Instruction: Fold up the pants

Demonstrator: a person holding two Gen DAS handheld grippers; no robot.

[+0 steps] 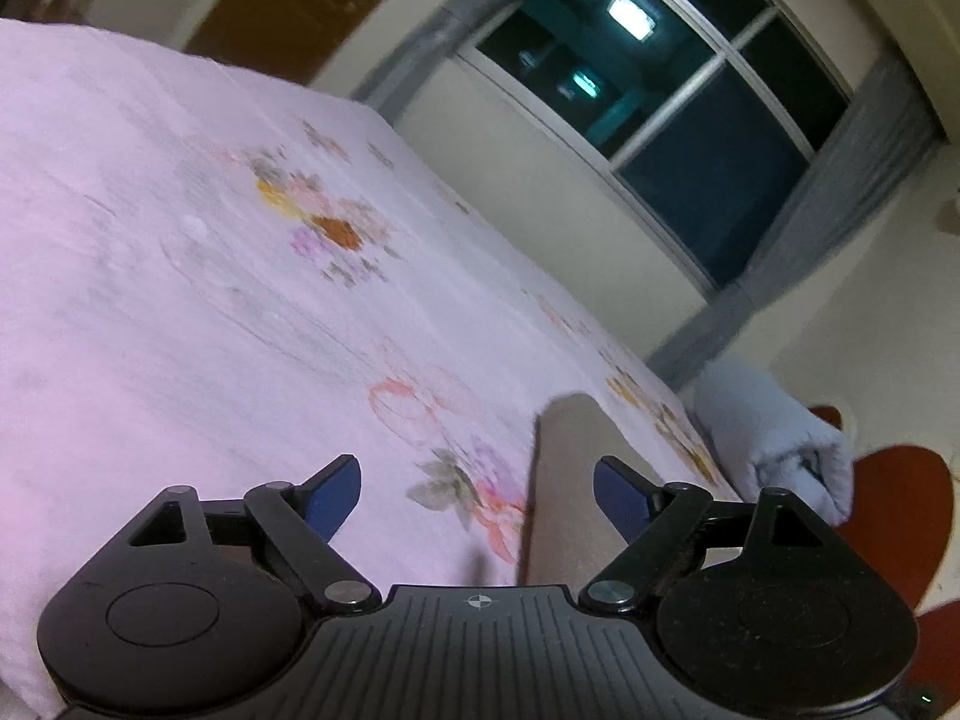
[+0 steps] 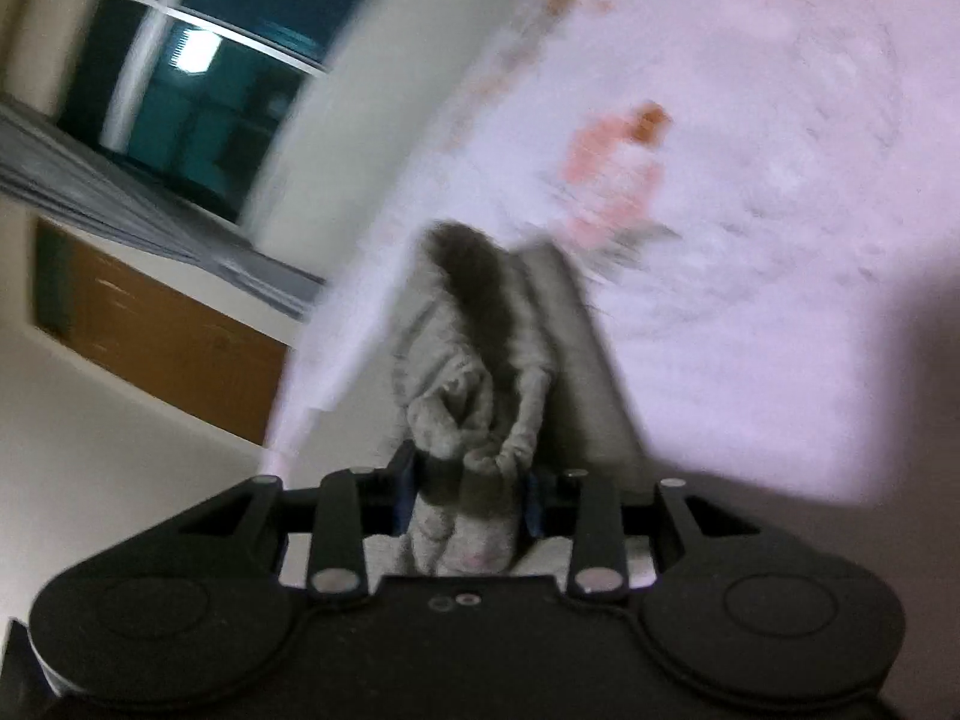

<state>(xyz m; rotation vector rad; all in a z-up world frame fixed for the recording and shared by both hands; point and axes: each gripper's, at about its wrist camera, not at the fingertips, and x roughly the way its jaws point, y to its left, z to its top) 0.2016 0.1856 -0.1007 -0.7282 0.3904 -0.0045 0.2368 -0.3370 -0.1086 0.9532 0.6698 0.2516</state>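
The grey-beige pants (image 2: pixel 474 372) hang bunched from my right gripper (image 2: pixel 468 495), which is shut on a thick fold of the fabric; the rest drapes toward the bed. This view is motion-blurred. In the left wrist view a flat strip of the pants (image 1: pixel 564 480) lies on the bed between and beyond the fingers. My left gripper (image 1: pixel 477 495) is open and empty, low over the bed, its blue pads (image 1: pixel 333 495) wide apart.
The bed (image 1: pixel 180 300) has a white floral sheet. A rolled light blue blanket (image 1: pixel 774 438) lies at its far edge. A dark window (image 1: pixel 690 120) with grey curtains and a brown door (image 2: pixel 162 330) are behind. A red rug (image 1: pixel 894 516) lies on the floor.
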